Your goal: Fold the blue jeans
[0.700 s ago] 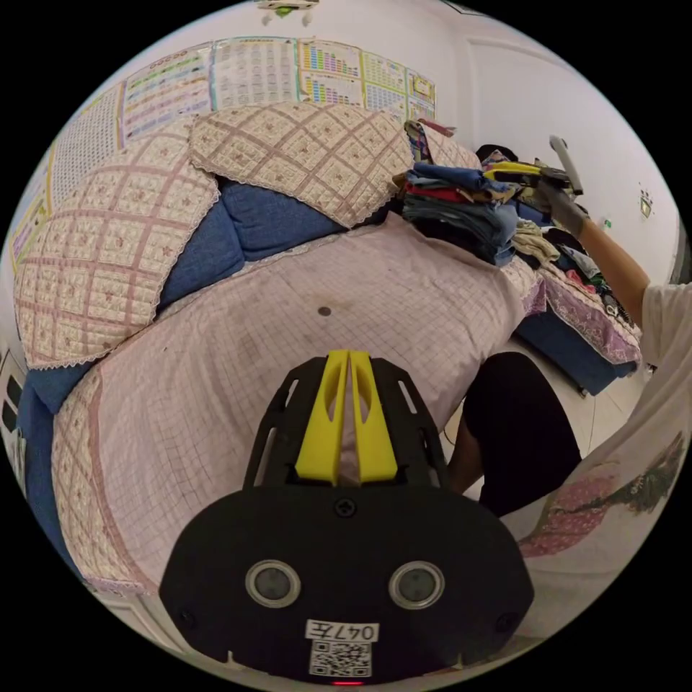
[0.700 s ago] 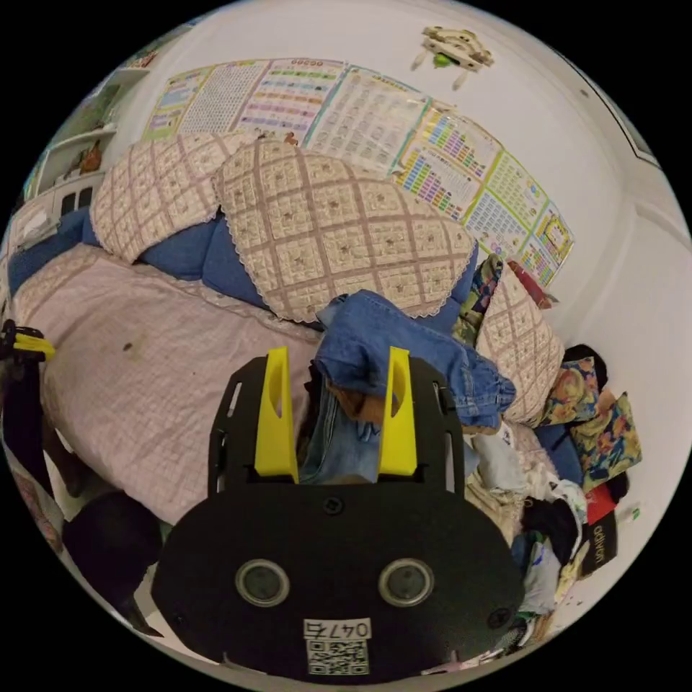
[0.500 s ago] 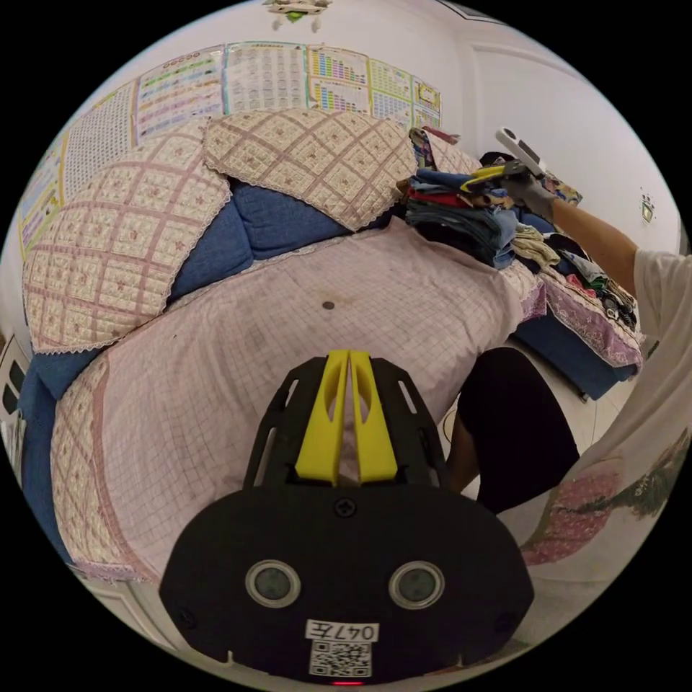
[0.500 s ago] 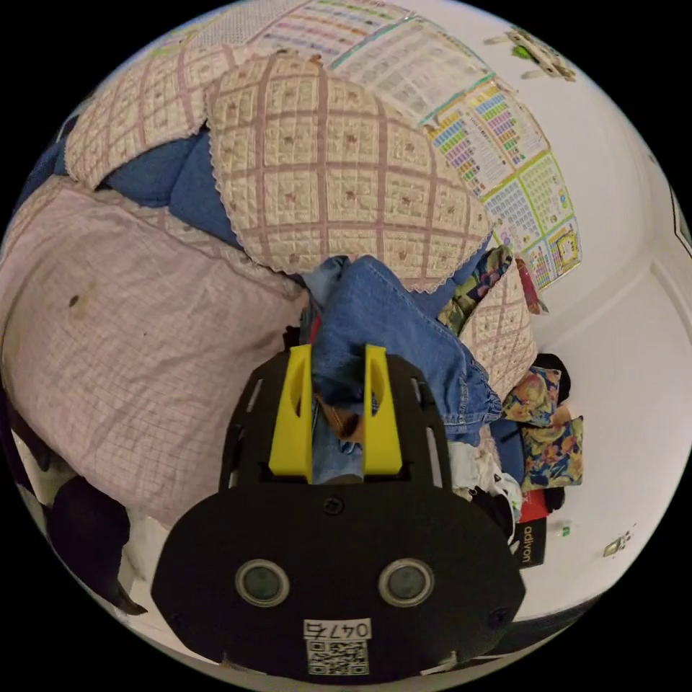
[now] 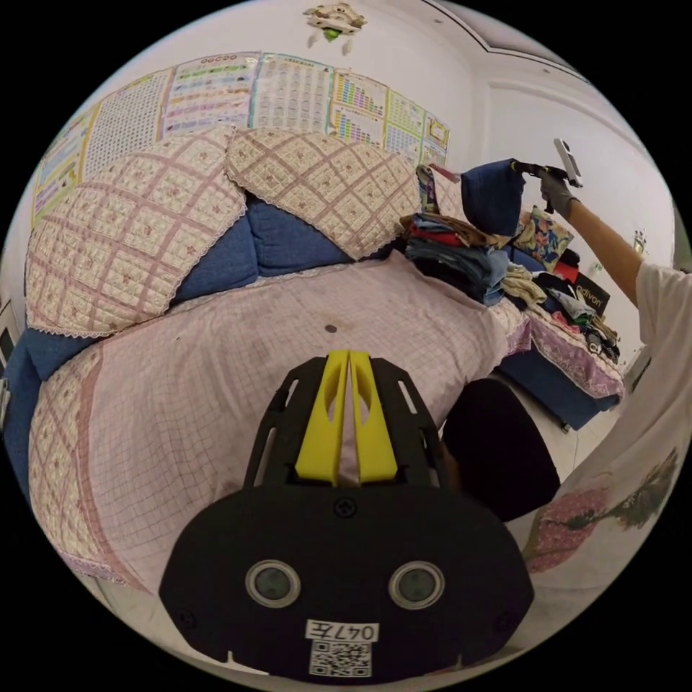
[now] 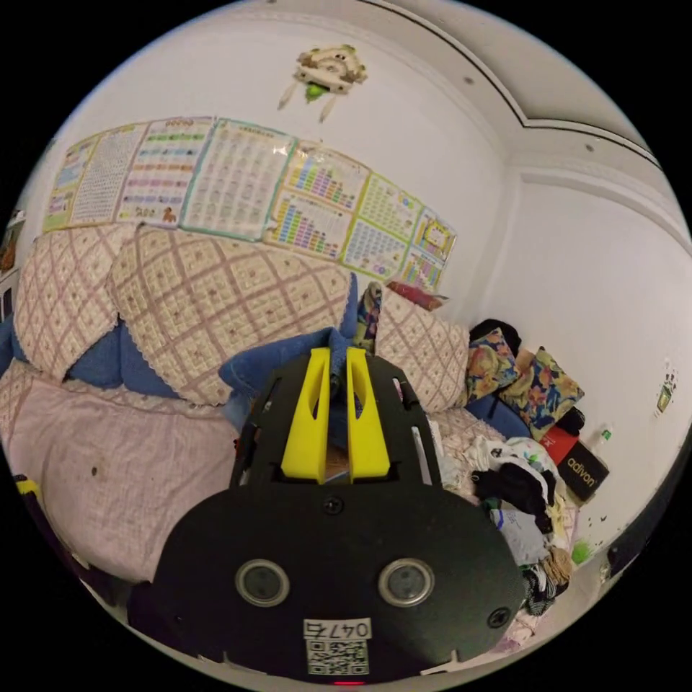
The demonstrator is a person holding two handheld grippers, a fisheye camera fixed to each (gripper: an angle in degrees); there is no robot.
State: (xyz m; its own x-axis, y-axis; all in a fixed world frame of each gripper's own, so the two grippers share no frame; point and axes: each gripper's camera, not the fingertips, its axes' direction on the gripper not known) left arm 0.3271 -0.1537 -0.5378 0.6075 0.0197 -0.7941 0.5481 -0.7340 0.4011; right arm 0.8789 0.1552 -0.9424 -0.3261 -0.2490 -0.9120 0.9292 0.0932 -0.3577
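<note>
The blue jeans (image 5: 494, 196) hang in the air above a stack of clothes (image 5: 454, 249) at the far end of the pink checked cover (image 5: 216, 404). My right gripper (image 5: 532, 169), held in a gloved hand, is shut on their top edge. In the right gripper view its yellow jaws (image 6: 334, 352) stand nearly together, with the blue jeans (image 6: 263, 366) bunched between and behind them. My left gripper (image 5: 349, 355) is shut on nothing and hovers low over the middle of the cover.
Quilted cushions (image 5: 144, 223) and blue pillows (image 5: 277, 238) line the wall under the charts. Loose clothes (image 6: 519, 497) and patterned cushions (image 6: 537, 382) crowd the right end. The person's dark-clad leg (image 5: 501, 447) stands beside the cover's front edge.
The right gripper has shut on the blue jeans and lifted them up off the stack. The left gripper has stayed shut over the cover.
</note>
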